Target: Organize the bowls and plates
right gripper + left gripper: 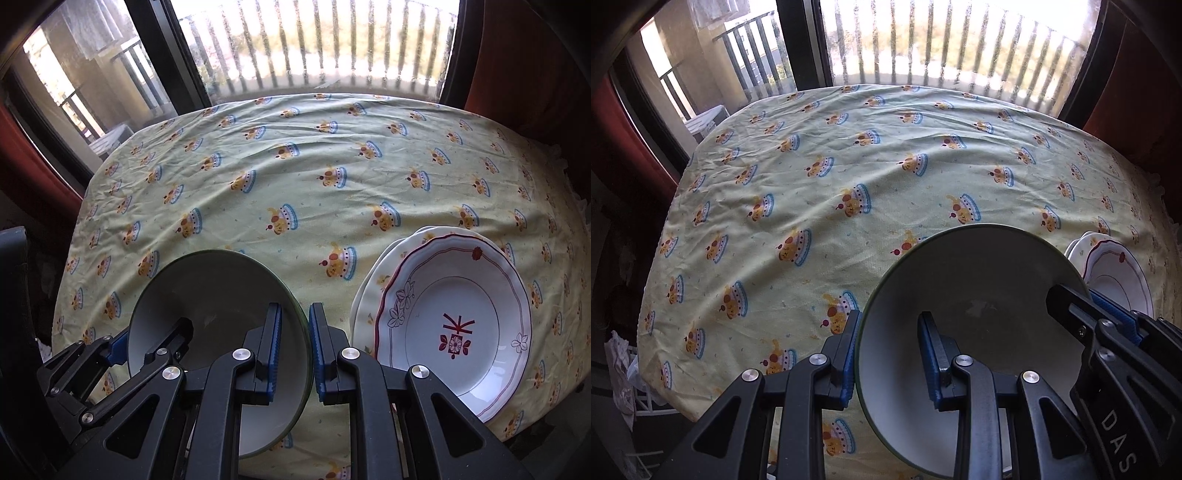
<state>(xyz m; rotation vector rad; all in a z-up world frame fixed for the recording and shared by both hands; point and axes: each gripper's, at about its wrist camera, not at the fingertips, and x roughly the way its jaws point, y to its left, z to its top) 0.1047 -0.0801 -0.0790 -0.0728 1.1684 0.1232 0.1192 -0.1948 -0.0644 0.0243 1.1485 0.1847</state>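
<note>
Both tools gripped one green bowl (pixel 971 295) by opposite sides of its rim. The left tool (pixel 892 354) was clenched on the rim, one pad outside the wall and one inside, and the right tool (pixel 295 354) pinched the opposite edge the same way, its pads tight on the thin wall. In the left view the right tool (pixel 1108 321) showed at the bowl's far side; in the right view the left tool (pixel 122 343) did likewise. The bowl hung tilted between them, close over the desk (pixel 849 155), and whether its base touched the cloth could not be told. Just right of the right tool lay a stack of plates (pixel 454 317): a red-patterned plate on top of a cream one whose edge showed beneath it. That stack looked settled, so the plates seemed done. The bowl was the piece in hand, probably about to be set down beside or on the stack. Beyond the tools, the cloth ran to the window with no other dishes visible.
</note>
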